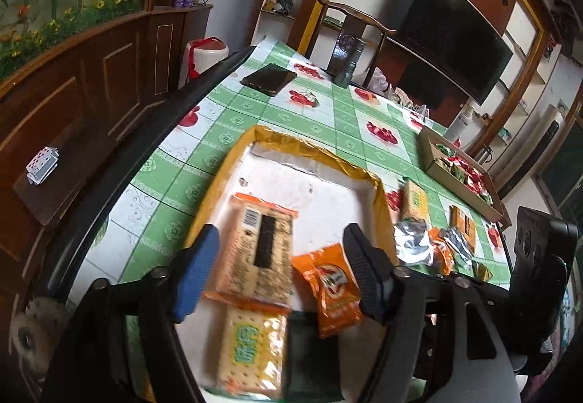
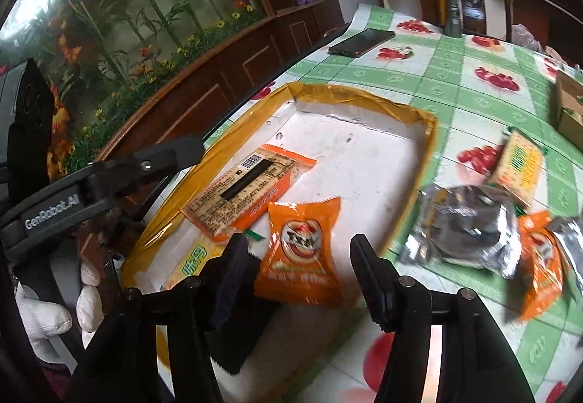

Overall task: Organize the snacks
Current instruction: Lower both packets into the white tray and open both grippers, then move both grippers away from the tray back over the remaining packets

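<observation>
**Three snacks lie in the taped tray; both grippers hang open above it**

A shallow white tray [image 1: 320, 180] with yellow tape round its rim sits on the green checked tablecloth [image 1: 255, 111]. Inside it are three packets. A cracker packet [image 1: 260, 250] lies back side up, barcode showing, its long axis running from the near rim toward the far one in the left wrist view. A second cracker packet [image 1: 251, 348] with green lettering lies face up just nearer the camera, its end tucked under the first. An orange snack pouch [image 2: 304, 250] rests beside them, its printed face up and its length roughly parallel to theirs.

A brown cardboard box [image 1: 437, 162] at the far right of the table holds red and green wrapped snacks. Between the box and the tray, loose on the cloth, lie more cracker packets [image 1: 415, 199], silver wrappers [image 2: 462, 231] and another orange pouch [image 2: 543, 257].

The left gripper [image 1: 282, 268] tilts down over the first cracker packet, jaws apart, pads clear of it. The right gripper [image 2: 300, 275] tilts down over the orange pouch, jaws likewise apart and not pressing it. A white-gloved hand [image 2: 62, 308] grasps the left gripper's handle.
</observation>
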A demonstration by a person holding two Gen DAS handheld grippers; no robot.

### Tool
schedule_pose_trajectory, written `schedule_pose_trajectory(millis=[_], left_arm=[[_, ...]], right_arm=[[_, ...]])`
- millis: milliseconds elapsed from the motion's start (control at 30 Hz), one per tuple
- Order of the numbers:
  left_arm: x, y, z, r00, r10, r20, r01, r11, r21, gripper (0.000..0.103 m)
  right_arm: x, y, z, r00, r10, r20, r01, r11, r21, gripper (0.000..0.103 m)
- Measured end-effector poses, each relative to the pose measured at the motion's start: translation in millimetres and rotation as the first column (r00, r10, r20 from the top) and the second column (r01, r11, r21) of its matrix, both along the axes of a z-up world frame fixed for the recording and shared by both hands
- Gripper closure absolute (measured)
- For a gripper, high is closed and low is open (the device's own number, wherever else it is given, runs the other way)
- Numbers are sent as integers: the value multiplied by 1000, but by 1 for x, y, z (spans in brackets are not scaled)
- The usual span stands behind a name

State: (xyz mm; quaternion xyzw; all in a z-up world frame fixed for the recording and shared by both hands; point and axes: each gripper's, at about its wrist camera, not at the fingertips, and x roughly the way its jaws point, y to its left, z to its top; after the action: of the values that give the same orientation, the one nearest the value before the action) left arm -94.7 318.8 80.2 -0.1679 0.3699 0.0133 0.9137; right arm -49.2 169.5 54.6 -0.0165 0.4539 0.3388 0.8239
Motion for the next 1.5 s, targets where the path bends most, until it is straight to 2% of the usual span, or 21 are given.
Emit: schedule_pose_trajectory(millis=[133,267,467,600,733,867,1133,1300,1500], left_arm=[[-3,-22,0,999,-31,-41,31,999,-11,29],[-15,-51,-2,992,-119,-36,115,988,-98,29],[-29,-83,-11,984,-169,-55,159,975,-153,29],[-33,-99,-14,978,-196,-69,183,970,-158,29],[-32,-115,-18,970,-226,-92,210,965,-157,29],[-32,-127,-24,961,-255,-110,236,958,-162,29],[-37,-137,-27,953,-279,-118,260,953,-152,29],[-36,-135,-30,952,-279,-123,256,951,-175,29],[-36,-134,-34,949,-288,-130,263,948,-180,29]], right_arm=[[-8,-23,3,999,-32,-6,32,999,28,42],[-15,-54,5,996,-84,3,83,995,51,42],[-20,-119,2,982,-186,5,186,980,70,42],[-19,-172,-2,960,-280,-5,279,958,71,42],[-17,-227,-7,922,-387,-26,388,918,78,40],[-13,-257,-11,889,-455,-46,457,885,84,37],[-6,-267,-15,877,-478,-59,481,871,97,37],[2,-252,-11,890,-454,-48,457,885,92,37],[29,-214,-2,910,-414,-14,414,907,81,37]])
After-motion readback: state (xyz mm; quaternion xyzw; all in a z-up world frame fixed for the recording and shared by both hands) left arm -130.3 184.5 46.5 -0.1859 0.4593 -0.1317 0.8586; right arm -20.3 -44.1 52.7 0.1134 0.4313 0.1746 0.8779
